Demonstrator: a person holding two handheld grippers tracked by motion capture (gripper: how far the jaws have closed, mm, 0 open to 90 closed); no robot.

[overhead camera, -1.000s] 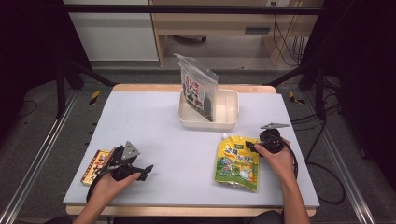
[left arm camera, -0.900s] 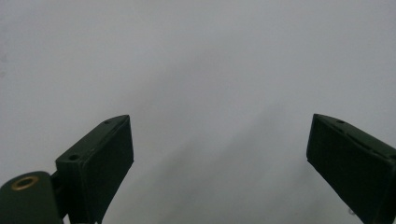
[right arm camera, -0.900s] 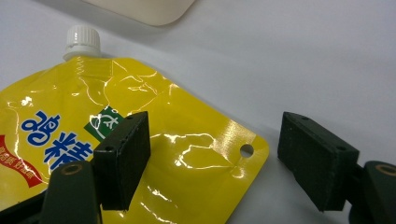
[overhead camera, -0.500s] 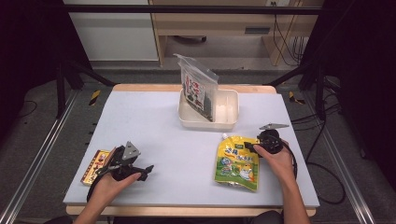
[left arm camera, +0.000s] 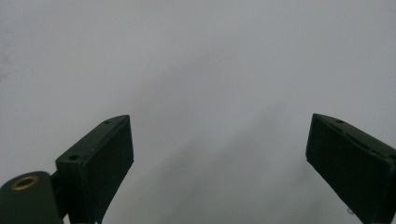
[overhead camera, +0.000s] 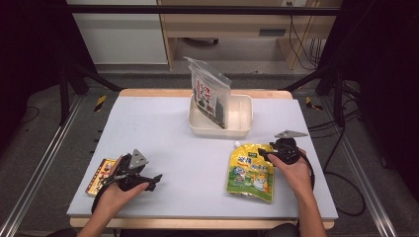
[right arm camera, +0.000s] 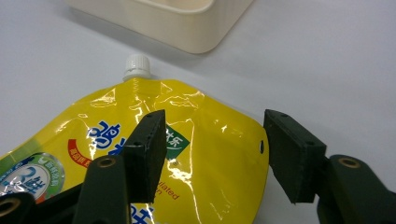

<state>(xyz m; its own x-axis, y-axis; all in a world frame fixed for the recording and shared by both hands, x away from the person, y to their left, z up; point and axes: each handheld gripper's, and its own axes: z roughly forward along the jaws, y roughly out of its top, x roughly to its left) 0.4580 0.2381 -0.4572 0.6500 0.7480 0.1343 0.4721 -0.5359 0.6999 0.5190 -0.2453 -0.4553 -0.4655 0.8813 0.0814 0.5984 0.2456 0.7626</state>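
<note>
On the near right of the table (overhead camera: 163,128), lay flat, label up: pouch (overhead camera: 251,170), white cap (right arm camera: 137,65) toward the tub (overhead camera: 244,111), just short of it and not touching. Was not yet gripped or lifted, judging by how it spread on the surface.

Was straddled at its far right corner by the right gripper (overhead camera: 263,154). Had jaws spread there, lately narrowing, one pad above the yellow film and the other just past its edge, neither pressing. Looked like the start of a pinch on that corner.

Farther off, stood upright in the left part of the tub: bag (overhead camera: 210,96), dark, clear top. Counted as one item already packed, by the look of it. Left room to its right for the pouch.

At the near left, sat low at the table: left gripper (overhead camera: 153,180), jaws wide apart, nothing between them but bare grey surface. Just to its left lay a box (overhead camera: 100,173), untouched.

Left to do, most likely: close on the pouch, carry it to the tub, then fetch the box.
</note>
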